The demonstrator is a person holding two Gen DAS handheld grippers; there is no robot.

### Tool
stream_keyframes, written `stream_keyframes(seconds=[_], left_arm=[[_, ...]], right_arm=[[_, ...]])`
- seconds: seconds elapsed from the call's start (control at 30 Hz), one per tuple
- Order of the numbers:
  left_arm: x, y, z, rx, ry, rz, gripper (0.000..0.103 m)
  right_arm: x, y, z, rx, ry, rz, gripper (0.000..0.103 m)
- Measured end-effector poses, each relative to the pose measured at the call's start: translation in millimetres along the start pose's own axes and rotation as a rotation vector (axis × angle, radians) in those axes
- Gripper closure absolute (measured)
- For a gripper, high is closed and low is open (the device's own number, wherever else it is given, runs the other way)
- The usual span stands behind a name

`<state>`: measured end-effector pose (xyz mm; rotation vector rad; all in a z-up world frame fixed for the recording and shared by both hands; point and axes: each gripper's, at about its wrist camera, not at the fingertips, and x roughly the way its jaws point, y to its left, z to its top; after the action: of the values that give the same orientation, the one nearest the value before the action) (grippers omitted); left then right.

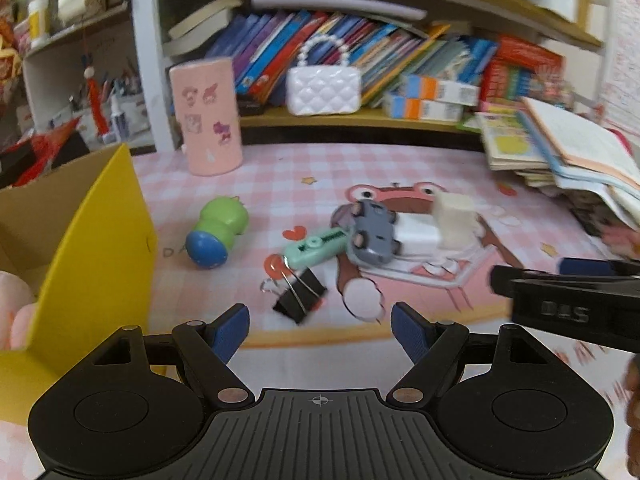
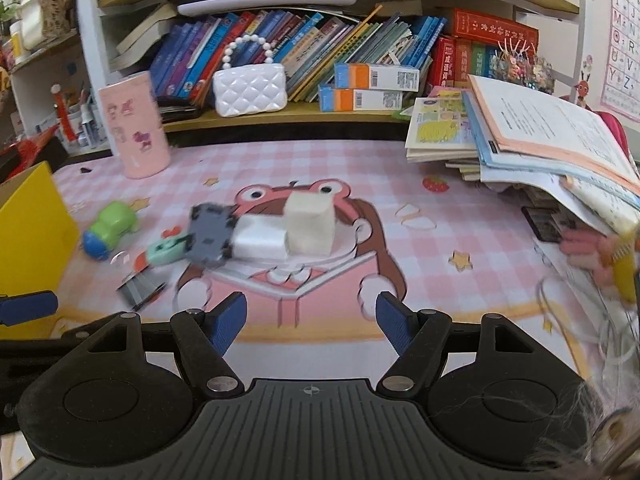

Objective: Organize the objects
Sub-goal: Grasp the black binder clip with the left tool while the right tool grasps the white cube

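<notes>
Small things lie on the pink checked mat (image 1: 256,176): a green and blue toy (image 1: 218,232), a mint green correction tape (image 1: 316,247), a black binder clip (image 1: 300,292), a grey toy car (image 1: 374,234), a white charger block (image 1: 416,234) and a white foam cube (image 1: 454,216). My left gripper (image 1: 320,334) is open and empty, just short of the binder clip. My right gripper (image 2: 312,324) is open and empty above the mat, short of the car (image 2: 212,240), the charger (image 2: 260,240) and the cube (image 2: 308,224). The right gripper's body (image 1: 572,308) shows at the right of the left wrist view.
A yellow cardboard box (image 1: 100,240) stands open at the left with something pink inside. A pink sticker-covered cylinder (image 1: 208,116) stands at the back. A white quilted purse (image 1: 324,88) sits on the bookshelf. A stack of books (image 2: 540,144) lies at the right.
</notes>
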<state>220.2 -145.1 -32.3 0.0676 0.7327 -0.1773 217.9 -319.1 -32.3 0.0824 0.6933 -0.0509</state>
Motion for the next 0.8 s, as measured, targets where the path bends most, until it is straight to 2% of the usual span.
stream_keyframes(seconds=[0.3, 0.57, 0.63, 0.67, 0.7, 0.73, 0.77, 0.8], left_arm=[[52, -2, 12, -0.023, 0.057, 0.118, 0.024], [77, -7, 10, -0.005, 0.099, 0.174, 0.024], [79, -6, 12, -0.018, 0.092, 0.164, 0.029], [79, -6, 13, -0.024, 0.09, 0.149, 0.038], [80, -6, 15, -0.027, 0.09, 0.128, 0.051], [80, -6, 16, -0.027, 0.09, 0.107, 0.057], [80, -7, 17, -0.016, 0.092, 0.096, 0.062], [80, -9, 17, -0.005, 0.094, 0.098, 0.063]], right_arm=[[53, -14, 27, 0.021, -0.006, 0.031, 0.034], [88, -16, 41, 0.076, 0.013, 0.048, 0.034], [95, -17, 44, 0.086, 0.01, 0.059, 0.034], [99, -17, 45, 0.089, 0.011, 0.065, 0.034], [103, -17, 46, 0.093, 0.015, 0.071, 0.036], [106, -18, 46, 0.096, 0.023, 0.074, 0.041], [109, -19, 46, 0.098, 0.032, 0.079, 0.053], [110, -21, 45, 0.104, 0.031, 0.104, 0.058]])
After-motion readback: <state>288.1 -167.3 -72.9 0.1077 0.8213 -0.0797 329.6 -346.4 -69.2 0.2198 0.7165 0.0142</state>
